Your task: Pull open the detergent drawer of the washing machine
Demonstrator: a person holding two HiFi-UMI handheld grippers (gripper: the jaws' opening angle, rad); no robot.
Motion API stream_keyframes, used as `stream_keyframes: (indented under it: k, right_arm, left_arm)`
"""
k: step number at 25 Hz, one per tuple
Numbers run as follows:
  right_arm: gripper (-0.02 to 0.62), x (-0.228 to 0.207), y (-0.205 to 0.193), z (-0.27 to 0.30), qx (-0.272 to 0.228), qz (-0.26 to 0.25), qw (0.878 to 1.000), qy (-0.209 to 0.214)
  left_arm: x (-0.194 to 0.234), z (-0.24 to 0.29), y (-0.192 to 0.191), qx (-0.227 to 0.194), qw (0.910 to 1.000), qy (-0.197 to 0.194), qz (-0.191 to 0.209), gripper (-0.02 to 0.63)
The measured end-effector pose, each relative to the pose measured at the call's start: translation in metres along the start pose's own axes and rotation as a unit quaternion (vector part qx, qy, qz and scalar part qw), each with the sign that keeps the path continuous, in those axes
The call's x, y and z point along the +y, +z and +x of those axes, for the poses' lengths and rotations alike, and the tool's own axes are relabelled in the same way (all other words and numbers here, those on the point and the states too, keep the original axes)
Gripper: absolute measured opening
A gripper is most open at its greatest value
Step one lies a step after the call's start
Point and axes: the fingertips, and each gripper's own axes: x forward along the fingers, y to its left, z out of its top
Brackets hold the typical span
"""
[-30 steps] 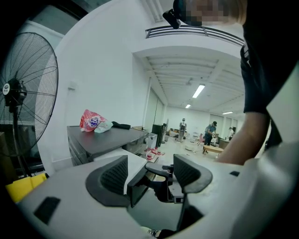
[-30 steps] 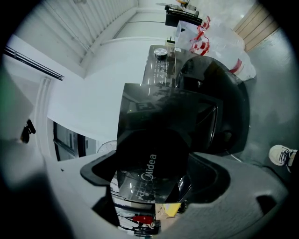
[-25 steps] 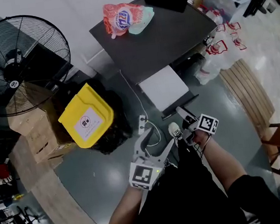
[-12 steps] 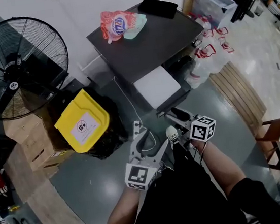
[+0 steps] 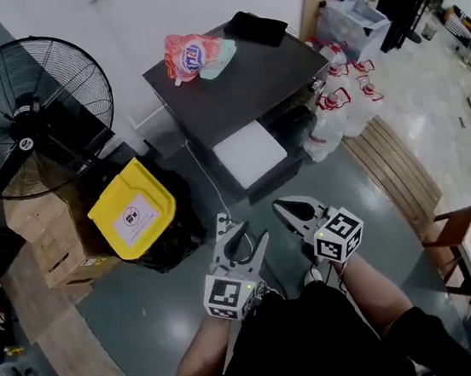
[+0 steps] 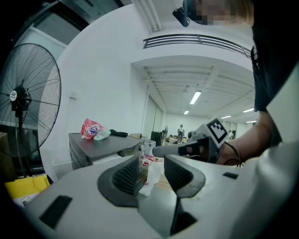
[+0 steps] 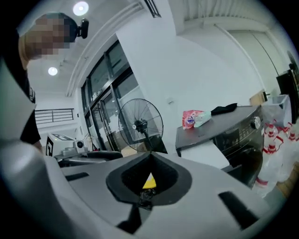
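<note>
The dark grey washing machine (image 5: 243,79) stands against the white wall. Its white detergent drawer (image 5: 249,153) juts out of the front, also seen as a white slab (image 7: 206,156) in the right gripper view. Both grippers are held in the air in front of the machine, apart from it. My left gripper (image 5: 240,235) is closing, with nothing between its ribbed pads (image 6: 127,175). My right gripper (image 5: 294,210) is shut and empty, its jaws pressed together (image 7: 149,181). It also shows in the left gripper view (image 6: 196,145).
A red-and-white detergent bag (image 5: 190,56) and a black cloth (image 5: 256,27) lie on the machine's top. A big black fan (image 5: 30,115), cardboard boxes (image 5: 45,229) and a yellow-lidded bin (image 5: 132,210) stand to the left. White bottles (image 5: 339,111) and a wooden pallet (image 5: 392,171) are on the right.
Both grippers have come up off the floor, the right one more. The right gripper rolled over and its jaws closed. The left jaws have narrowed.
</note>
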Motion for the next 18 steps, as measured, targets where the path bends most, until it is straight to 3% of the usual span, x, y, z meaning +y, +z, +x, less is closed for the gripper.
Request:
stream_keyframes:
  k: [5,18]
  right_arm:
    - [0.0,0.008,0.017,-0.042,0.013,-0.041,0.999,0.026]
    - [0.003,0.018,-0.004,-0.167,0.038,-0.128,0.986,0.098]
  left_arm:
    - [-0.028,0.01,0.007,-0.002,0.9989,0.042,-0.021,0.025]
    - [-0.146,0.017,-0.022,0.007,0.9904,0.136,-0.023,0.018]
